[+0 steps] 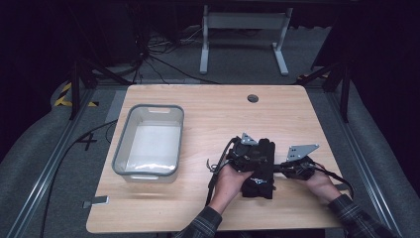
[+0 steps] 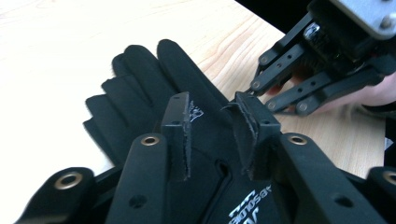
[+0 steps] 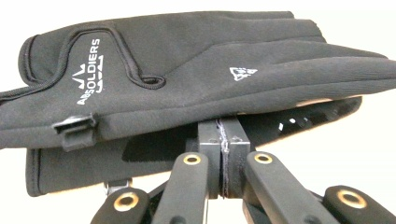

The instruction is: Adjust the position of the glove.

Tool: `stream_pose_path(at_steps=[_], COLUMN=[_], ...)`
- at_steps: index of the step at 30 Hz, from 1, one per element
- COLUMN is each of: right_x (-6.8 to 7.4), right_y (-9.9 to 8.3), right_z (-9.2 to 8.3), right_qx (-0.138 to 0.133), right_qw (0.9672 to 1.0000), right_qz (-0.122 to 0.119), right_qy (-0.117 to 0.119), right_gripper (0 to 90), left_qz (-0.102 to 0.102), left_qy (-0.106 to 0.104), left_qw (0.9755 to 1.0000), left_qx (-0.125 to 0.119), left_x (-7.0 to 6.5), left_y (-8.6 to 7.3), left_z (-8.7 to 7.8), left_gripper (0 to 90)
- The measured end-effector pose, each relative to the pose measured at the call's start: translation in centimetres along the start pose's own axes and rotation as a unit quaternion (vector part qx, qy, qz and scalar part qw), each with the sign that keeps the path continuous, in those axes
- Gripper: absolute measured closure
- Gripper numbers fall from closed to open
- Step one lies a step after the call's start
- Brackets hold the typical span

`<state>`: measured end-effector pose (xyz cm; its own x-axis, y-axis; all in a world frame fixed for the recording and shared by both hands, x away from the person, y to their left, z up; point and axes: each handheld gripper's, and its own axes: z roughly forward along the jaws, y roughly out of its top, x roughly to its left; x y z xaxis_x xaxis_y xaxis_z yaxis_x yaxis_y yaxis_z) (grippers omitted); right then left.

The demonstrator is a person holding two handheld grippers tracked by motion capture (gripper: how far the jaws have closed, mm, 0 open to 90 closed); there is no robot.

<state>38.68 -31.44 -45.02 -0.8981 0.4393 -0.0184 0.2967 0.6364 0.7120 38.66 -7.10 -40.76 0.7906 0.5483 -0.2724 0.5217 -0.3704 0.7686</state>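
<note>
Black gloves (image 1: 259, 171) lie under both level claws.

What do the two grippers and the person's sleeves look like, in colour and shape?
Both grippers, left gripper and right gripper, are black, with linked bars joined by brass-ringed rivets and flat rectangular pads. Each carries a grey three-cornered plate and trails a black cable. The sleeves are dark plaid.

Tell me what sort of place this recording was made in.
Probably a lab or workshop recording station, not a home: a plain wooden table boxed in by metal frame rails, loose cables on grey carpet, and black-and-yellow hazard tape on the floor beside it.
</note>
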Motion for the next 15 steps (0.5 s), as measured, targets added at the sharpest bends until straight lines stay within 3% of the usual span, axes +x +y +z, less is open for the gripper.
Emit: stream_pose_path(at_steps=[8,11,15], right_x=[-0.7,-0.7,-0.4], right_y=[-0.5,-0.2,0.6], right_z=[-2.4,-3.1,-2.7], right_qx=[-0.025,-0.045,-0.054], right_qw=[0.9993,0.9986,0.9984], right_qz=[0.014,0.019,0.015], right_qy=[-0.022,-0.021,-0.005], right_gripper=[90.0,90.0,90.0], left_qz=[0.013,0.018,0.019], left_qy=[0.016,0.019,0.020], left_qw=[0.9995,0.9989,0.9977], left_qx=[0.024,0.038,0.061], left_x=[0.3,0.1,-0.2], left_y=[-1.0,-1.8,-3.0], left_z=[-1.2,-1.3,-0.7], left_gripper=[84.8,86.5,86.4])
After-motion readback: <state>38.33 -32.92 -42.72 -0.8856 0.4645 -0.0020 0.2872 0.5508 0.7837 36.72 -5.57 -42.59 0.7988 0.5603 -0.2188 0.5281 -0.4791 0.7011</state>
